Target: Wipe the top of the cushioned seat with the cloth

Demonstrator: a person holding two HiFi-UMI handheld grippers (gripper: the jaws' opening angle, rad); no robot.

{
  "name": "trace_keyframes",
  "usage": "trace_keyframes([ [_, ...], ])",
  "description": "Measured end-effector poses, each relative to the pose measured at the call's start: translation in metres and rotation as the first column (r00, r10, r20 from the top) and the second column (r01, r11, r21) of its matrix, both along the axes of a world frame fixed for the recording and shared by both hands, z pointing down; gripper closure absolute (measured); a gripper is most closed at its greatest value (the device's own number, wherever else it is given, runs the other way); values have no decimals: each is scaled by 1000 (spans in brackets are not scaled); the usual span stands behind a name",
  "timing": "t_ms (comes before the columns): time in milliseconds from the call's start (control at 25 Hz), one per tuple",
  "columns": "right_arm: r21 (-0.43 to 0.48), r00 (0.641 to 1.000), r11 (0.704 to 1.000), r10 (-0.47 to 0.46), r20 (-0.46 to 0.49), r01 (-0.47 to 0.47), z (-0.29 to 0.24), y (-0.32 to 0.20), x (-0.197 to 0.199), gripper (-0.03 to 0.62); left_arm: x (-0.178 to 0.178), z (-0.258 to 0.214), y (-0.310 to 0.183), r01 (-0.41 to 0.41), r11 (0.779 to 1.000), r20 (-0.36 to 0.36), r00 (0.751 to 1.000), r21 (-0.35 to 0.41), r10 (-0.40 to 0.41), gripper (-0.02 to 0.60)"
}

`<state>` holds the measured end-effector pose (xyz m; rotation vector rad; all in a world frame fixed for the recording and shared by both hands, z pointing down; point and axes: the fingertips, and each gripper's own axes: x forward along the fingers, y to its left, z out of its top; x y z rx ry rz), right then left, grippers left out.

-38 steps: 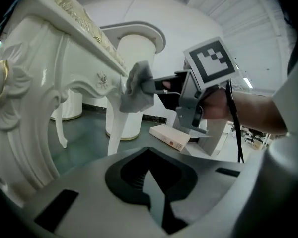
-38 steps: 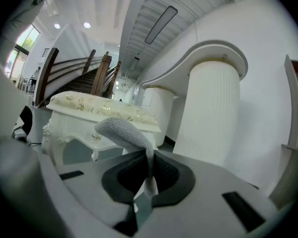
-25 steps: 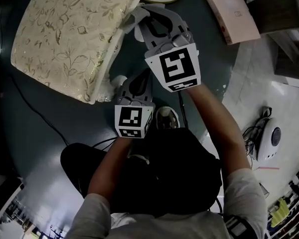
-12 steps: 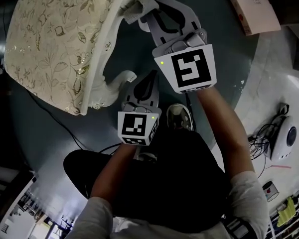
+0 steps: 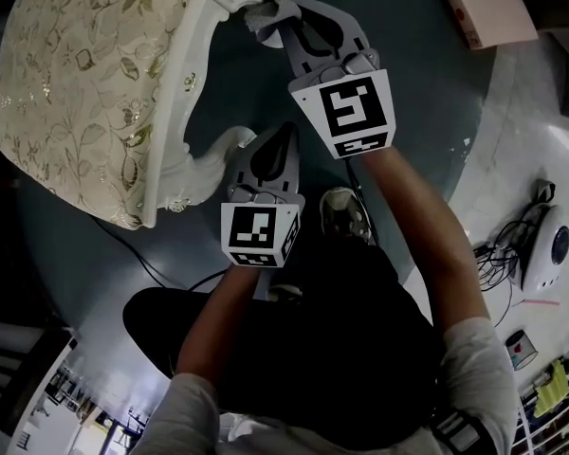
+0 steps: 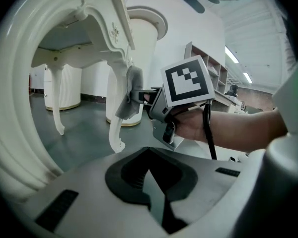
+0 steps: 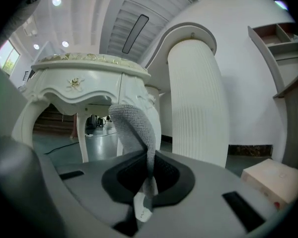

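The cushioned seat [image 5: 85, 83] is a white carved stool with a cream, gold-leaf patterned top, at the upper left of the head view. My right gripper [image 5: 275, 17] is shut on a grey knitted cloth [image 5: 266, 9], which touches the seat's near corner at the rim. In the right gripper view the cloth [image 7: 134, 128] stands up from the shut jaws, before the stool's frame [image 7: 84, 78]. My left gripper [image 5: 286, 131] is shut and empty, lower down beside a curved stool leg [image 5: 213, 159]. The left gripper view shows the cloth [image 6: 129, 93] against that leg [image 6: 114, 123].
A white fluted pedestal [image 7: 198, 98] stands close behind the stool. A pink box [image 5: 484, 8] lies on the dark floor at the upper right. A black cable [image 5: 142, 254] runs under the stool. A white device with cords [image 5: 550, 245] sits at the right. The person's shoe [image 5: 341, 211] is below the grippers.
The seat has drifted left and nearer in the head view. My right gripper with the cloth has stayed at the seat's corner. The left gripper has kept its place by the leg.
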<state>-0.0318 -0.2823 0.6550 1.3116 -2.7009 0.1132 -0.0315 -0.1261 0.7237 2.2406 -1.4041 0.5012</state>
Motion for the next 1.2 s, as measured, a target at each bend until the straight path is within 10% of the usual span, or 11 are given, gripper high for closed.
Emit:
trace_keyframes([
  [1200, -257, 943, 965, -140, -303, 61, 163, -2, -26, 574, 6, 33, 8, -14, 997, 13, 1000, -82, 15, 568],
])
